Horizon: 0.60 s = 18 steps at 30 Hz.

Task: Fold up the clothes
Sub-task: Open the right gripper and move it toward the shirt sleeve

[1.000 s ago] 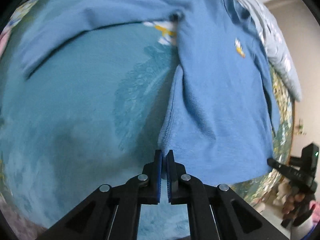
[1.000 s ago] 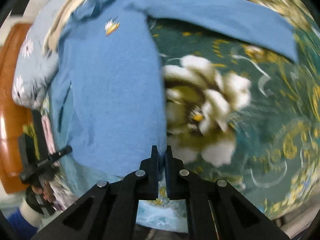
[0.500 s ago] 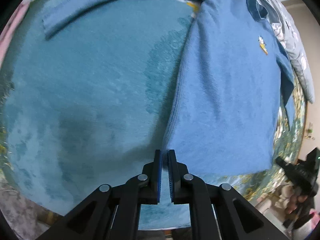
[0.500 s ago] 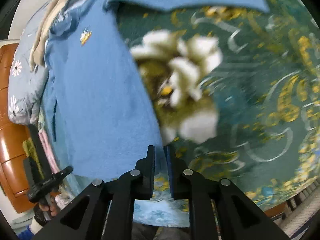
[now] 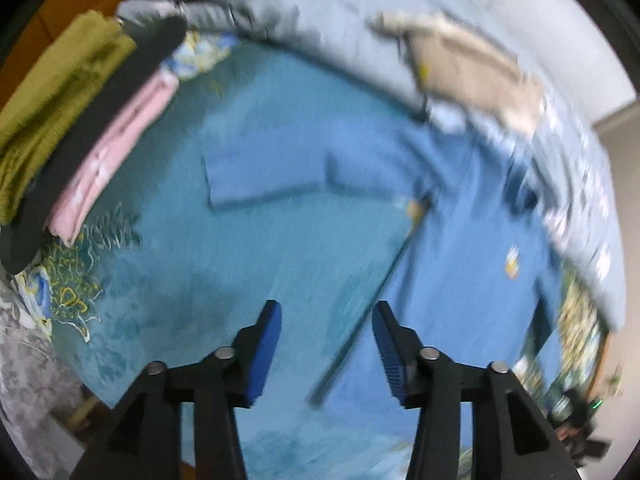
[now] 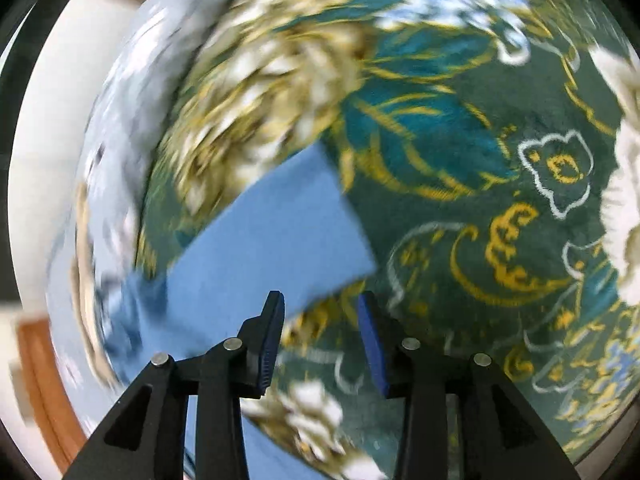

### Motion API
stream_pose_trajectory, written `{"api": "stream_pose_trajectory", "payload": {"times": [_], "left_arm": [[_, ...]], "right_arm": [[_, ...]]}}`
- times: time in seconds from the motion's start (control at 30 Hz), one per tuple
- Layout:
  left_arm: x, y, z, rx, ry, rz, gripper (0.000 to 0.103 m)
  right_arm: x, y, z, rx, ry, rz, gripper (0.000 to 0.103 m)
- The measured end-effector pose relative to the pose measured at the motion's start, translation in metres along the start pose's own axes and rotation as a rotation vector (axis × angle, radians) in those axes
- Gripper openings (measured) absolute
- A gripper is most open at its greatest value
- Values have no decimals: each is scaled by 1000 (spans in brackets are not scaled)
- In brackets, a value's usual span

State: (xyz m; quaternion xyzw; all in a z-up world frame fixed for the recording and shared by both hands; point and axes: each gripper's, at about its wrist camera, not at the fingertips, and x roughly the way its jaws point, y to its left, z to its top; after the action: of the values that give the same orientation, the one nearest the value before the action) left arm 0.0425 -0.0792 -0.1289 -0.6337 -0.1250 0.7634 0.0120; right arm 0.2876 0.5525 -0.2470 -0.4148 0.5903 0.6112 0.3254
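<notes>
Spreading as it hangs above the bed, the left claw (image 5: pixel 326 344) has nothing between its blue pads (image 5: pixel 264 352); the jaws are opening over the teal bedspread (image 5: pixel 224 288), pointed steeply down. Just beyond its right finger lies the blue sweatshirt (image 5: pixel 472 280), flat on the bedspread with a small yellow-and-white emblem (image 5: pixel 513 260) on the chest. One sleeve (image 5: pixel 272 172) stretches out to the left across the teal cloth. Past the collar, at the head of the bed, a pale blue-grey quilt (image 5: pixel 580 200) is bunched along the edge, with a beige garment (image 5: pixel 468 68) lying on it. Far left, a stack of folded clothes sits together: an olive-green piece (image 5: pixel 52 92), a dark one (image 5: pixel 108 104) and a pink one (image 5: pixel 112 152).

The right claw (image 6: pixel 320 340) is opening too, pads apart and gripping nothing. Directly ahead of its left finger rests the sweatshirt's other sleeve end (image 6: pixel 272 244), flat on a dark green floral bedspread (image 6: pixel 500 220) with gold scrolls and white blossoms. The view is badly blurred on its left side, where the pale quilt shows again.
</notes>
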Motion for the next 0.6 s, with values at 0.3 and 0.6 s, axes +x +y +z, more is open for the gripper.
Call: {"api": "stream_pose_trajectory", "payload": {"times": [0.3,0.6], "left_arm": [[-14,-42,8,47,-39,-27,65],[-34,-61,17,87,-58,-43,65]], "right_arm": [[18,-18,11,242,-51,107,6],[-59,-1,61,161,-222,168,5]]}}
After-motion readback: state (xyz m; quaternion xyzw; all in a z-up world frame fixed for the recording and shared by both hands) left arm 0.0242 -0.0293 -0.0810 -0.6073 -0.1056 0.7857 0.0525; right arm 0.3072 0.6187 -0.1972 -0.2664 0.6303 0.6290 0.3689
